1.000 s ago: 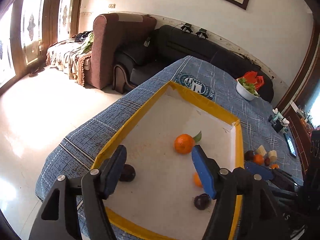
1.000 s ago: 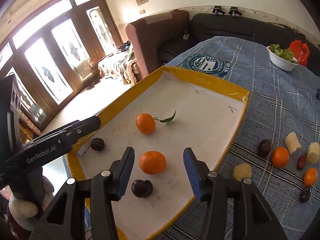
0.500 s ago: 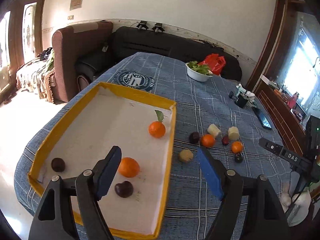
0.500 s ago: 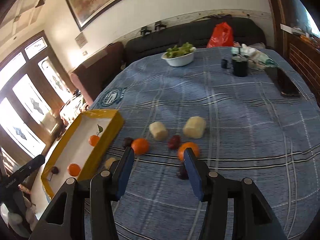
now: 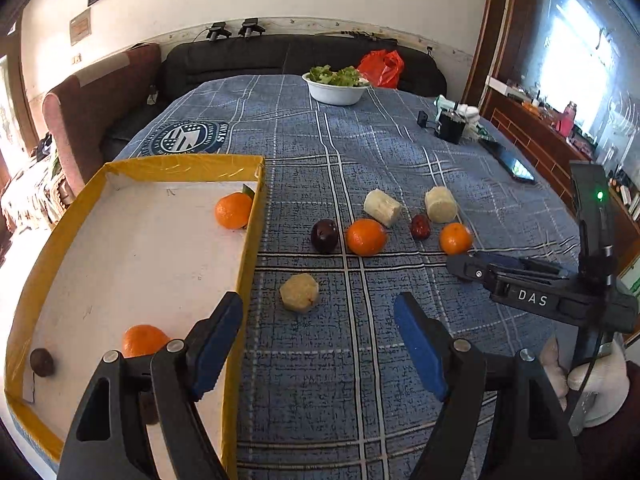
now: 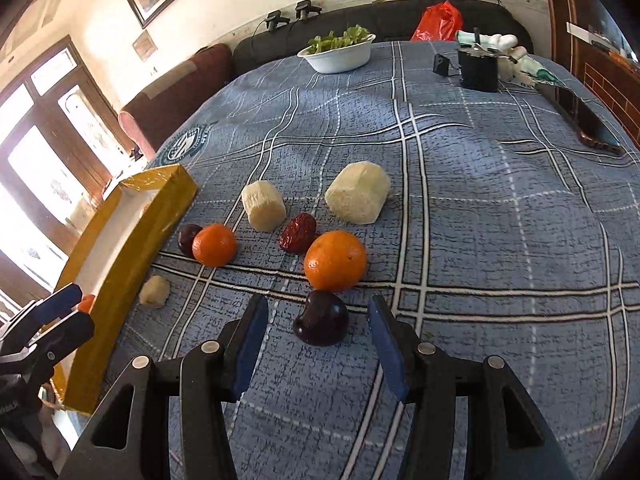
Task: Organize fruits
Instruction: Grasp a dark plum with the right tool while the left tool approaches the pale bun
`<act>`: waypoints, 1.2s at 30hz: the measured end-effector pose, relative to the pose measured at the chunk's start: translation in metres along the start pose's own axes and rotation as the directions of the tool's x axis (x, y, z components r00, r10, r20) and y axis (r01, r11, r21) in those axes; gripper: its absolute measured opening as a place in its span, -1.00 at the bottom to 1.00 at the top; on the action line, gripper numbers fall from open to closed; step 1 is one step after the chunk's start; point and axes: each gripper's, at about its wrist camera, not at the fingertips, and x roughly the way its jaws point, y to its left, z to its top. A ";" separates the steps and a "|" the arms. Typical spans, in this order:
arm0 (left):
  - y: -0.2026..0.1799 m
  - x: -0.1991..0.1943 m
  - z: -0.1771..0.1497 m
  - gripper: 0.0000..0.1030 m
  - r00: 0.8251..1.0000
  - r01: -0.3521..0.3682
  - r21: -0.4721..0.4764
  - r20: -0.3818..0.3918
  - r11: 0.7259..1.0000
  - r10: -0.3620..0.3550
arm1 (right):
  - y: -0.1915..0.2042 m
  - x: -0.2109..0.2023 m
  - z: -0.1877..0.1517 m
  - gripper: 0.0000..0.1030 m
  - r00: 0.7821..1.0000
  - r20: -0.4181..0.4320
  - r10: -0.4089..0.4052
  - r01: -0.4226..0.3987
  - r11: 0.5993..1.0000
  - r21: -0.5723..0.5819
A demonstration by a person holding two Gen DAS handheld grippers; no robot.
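The plum lies on the blue plaid cloth between the blue pads of the right gripper, whose jaws stand wide and empty, not touching it; just beyond and touching it sits an orange, with a red date and two pale peeled chunks behind, a second orange with another plum tucked against it to the left, and a small pale piece near the tray wall; the yellow tray stands at the table's left and holds two oranges and a dark fruit on its white floor; the left gripper hangs wide and empty, its left pad over the tray's right wall; by my judgement the step in hand is the pick of the near plum, with most fruit yet outside the tray; the next move calls for lowering the pads to either side of the plum, closing gently so it does not roll or nudge the orange, then carrying it left over the wall; "DAS" reads in white on the right gripper's body in the left view, and the cloth bears a round crest whose lettering is too small to read; farther off stand a white bowl of greens and a red bag.
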 end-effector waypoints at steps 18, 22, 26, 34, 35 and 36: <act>-0.029 0.054 0.012 0.22 0.990 -0.030 0.207 -0.128 0.978 0.057 | -0.002 0.006 -0.001 -0.06 0.999 0.015 0.034 -0.033 0.999 -0.015; -0.029 0.067 0.010 0.23 0.979 -0.069 0.205 -0.175 0.976 0.106 | -0.002 0.005 -0.002 -0.06 0.999 0.014 0.037 -0.037 0.999 -0.014; -0.032 0.069 0.007 0.18 0.972 -0.111 0.230 -0.175 0.967 0.154 | -0.001 0.005 -0.002 -0.06 0.999 0.014 0.035 -0.035 0.999 -0.014; -0.015 0.054 0.009 -0.75 0.982 -0.103 0.145 -0.143 0.984 0.124 | -0.001 0.002 -0.005 -0.40 1.000 0.026 0.008 -0.007 1.000 -0.026; -0.015 0.051 0.009 -0.81 0.982 -0.108 0.145 -0.138 0.984 0.128 | 0.000 0.000 -0.005 -0.40 0.999 0.032 0.011 -0.010 1.000 -0.028; -0.015 0.049 0.008 -0.84 0.983 -0.105 0.144 -0.133 0.984 0.125 | -0.001 -0.001 -0.005 -0.40 0.999 0.039 0.016 -0.015 1.000 -0.027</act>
